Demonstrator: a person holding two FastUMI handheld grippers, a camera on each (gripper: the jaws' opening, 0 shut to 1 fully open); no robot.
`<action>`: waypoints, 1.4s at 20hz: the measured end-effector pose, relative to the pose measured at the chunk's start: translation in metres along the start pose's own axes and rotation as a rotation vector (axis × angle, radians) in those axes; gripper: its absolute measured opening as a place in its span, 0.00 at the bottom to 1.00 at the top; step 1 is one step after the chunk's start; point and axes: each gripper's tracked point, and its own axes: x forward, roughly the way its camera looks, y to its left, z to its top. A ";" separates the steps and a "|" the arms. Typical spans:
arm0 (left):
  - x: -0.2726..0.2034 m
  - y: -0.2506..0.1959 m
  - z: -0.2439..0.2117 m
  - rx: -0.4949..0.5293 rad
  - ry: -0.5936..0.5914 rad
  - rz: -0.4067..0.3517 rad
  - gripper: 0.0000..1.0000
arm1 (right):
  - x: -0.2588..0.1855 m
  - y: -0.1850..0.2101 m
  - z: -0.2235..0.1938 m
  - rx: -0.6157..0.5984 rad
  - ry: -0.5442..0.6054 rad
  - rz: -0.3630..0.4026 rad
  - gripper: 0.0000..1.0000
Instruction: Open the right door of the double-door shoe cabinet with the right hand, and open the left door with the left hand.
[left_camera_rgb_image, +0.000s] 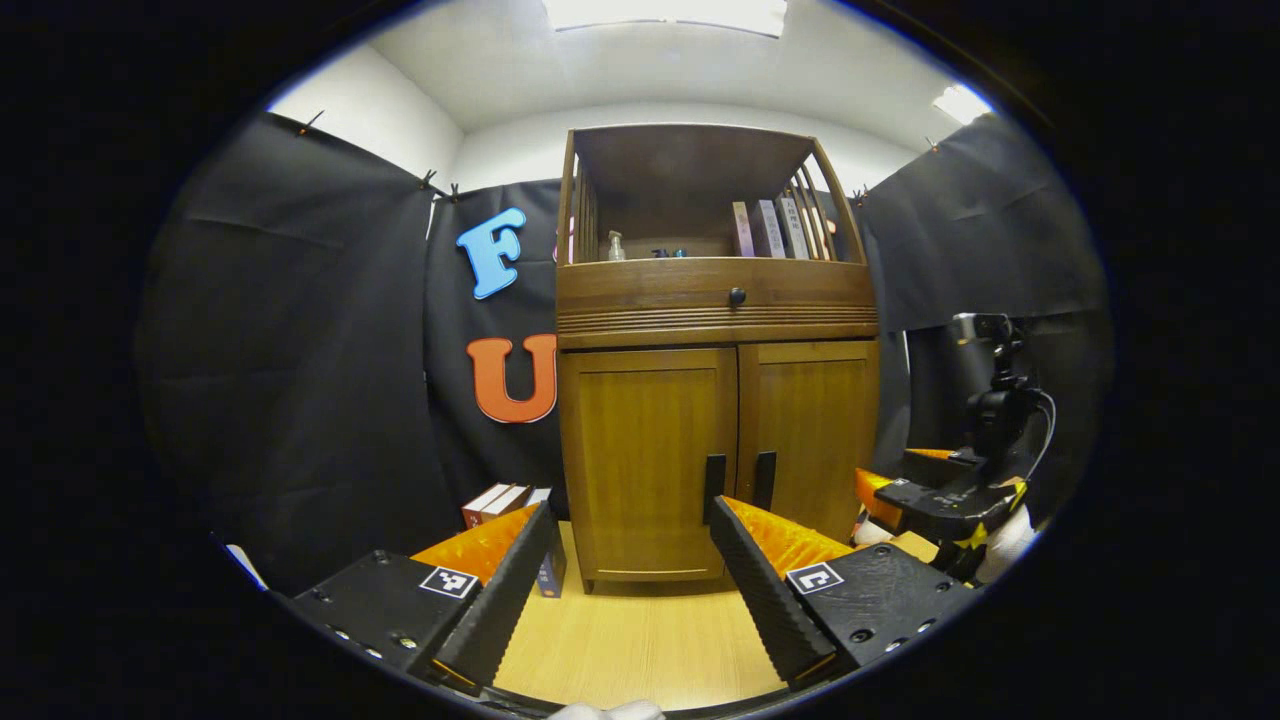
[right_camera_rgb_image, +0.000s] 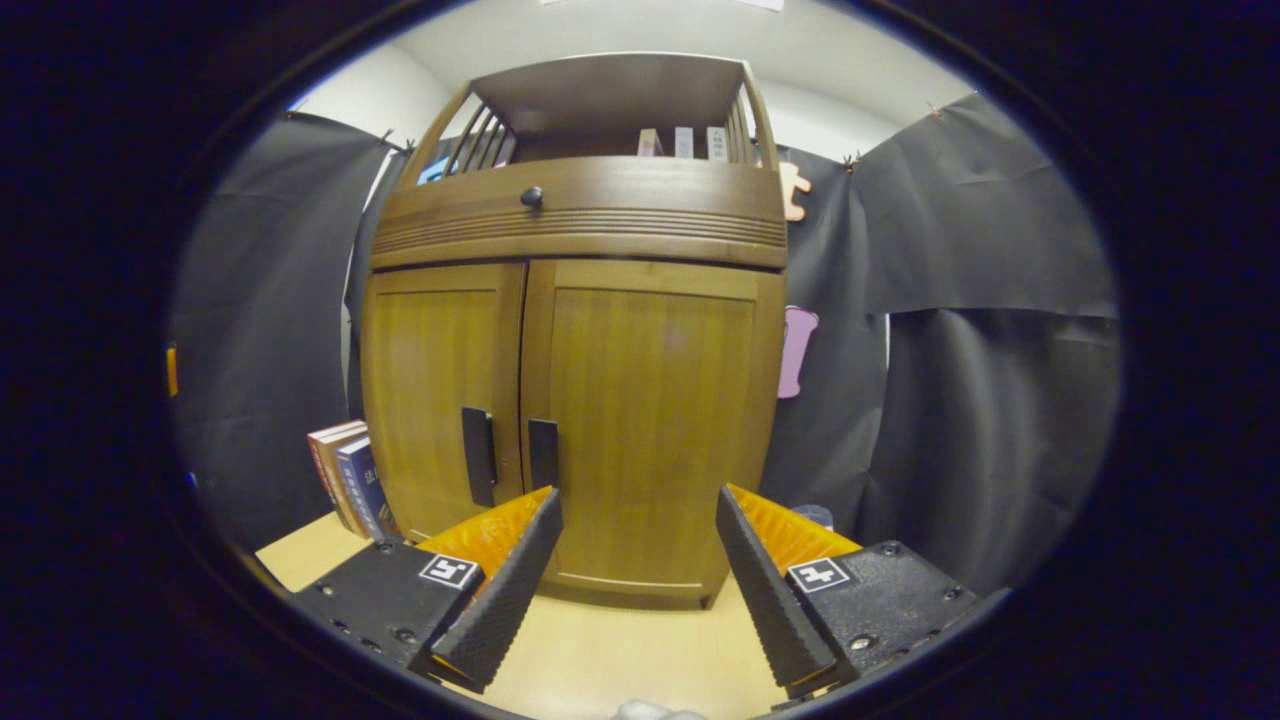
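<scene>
A brown wooden shoe cabinet (left_camera_rgb_image: 715, 300) stands on a light wooden surface, both lower doors closed. The left door (left_camera_rgb_image: 648, 460) and right door (left_camera_rgb_image: 812, 430) each carry a dark vertical handle at the centre seam: left handle (left_camera_rgb_image: 714, 488), right handle (left_camera_rgb_image: 764, 479). My left gripper (left_camera_rgb_image: 630, 515) is open, a short way in front of the left door. In the right gripper view the right door (right_camera_rgb_image: 650, 420) fills the middle, with its handle (right_camera_rgb_image: 543, 454) beside the left door's handle (right_camera_rgb_image: 478, 456). My right gripper (right_camera_rgb_image: 638, 505) is open, close before the right door, right of the handles.
A drawer with a round knob (left_camera_rgb_image: 737, 296) sits above the doors; an open shelf with books (left_camera_rgb_image: 775, 228) and a bottle tops it. Books (right_camera_rgb_image: 345, 475) lean against the cabinet's left side. The other gripper and a hand (left_camera_rgb_image: 960, 490) show at the right of the left gripper view.
</scene>
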 end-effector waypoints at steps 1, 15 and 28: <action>0.000 0.002 0.000 0.006 0.003 0.020 0.96 | 0.018 0.006 -0.003 0.010 0.006 0.016 0.98; 0.017 0.008 0.000 0.042 0.034 0.149 0.96 | 0.159 0.086 -0.048 0.036 0.148 0.121 0.96; -0.001 0.025 0.005 0.043 0.006 0.162 0.96 | 0.170 0.102 -0.044 0.065 0.162 0.150 0.35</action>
